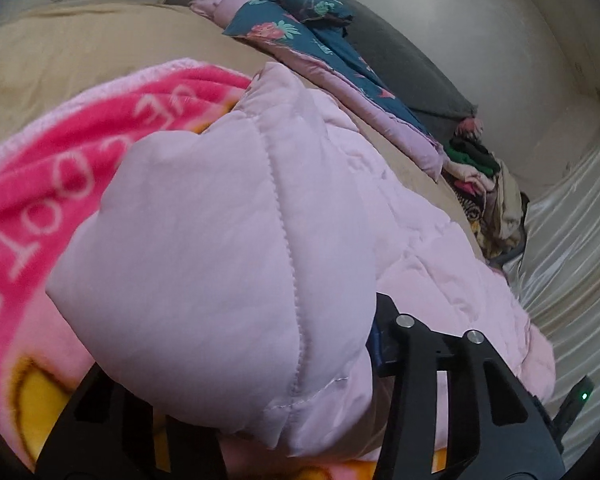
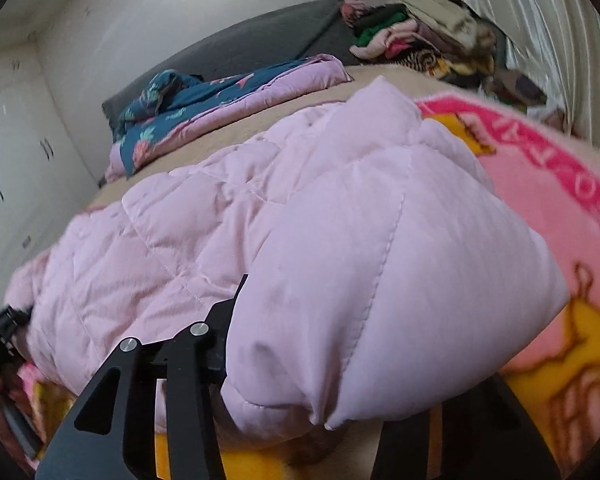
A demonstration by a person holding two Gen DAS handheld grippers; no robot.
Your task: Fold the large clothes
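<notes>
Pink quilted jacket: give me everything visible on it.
The pink quilted jacket is pale pink, puffy, with stitched panels and smooth synthetic-looking fabric. It lies bunched on the pink and yellow fleece blanket across the bed. A padded corner bulges between the left gripper's fingers, another between the right gripper's.

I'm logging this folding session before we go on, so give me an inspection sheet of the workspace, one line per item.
Surface: bed with tan sheet, mostly covered.
Job's things: pale pink quilted jacket bunched over a pink and yellow fleece blanket.
Clutter: floral teal and pink quilt, grey blanket, pile of mixed clothes at the far end.
Grippers: left gripper and right gripper each have jacket fabric between the fingers; closure hidden.
Cables: nothing seen.
Surroundings: white wall, white cabinet doors, light curtain.
</notes>
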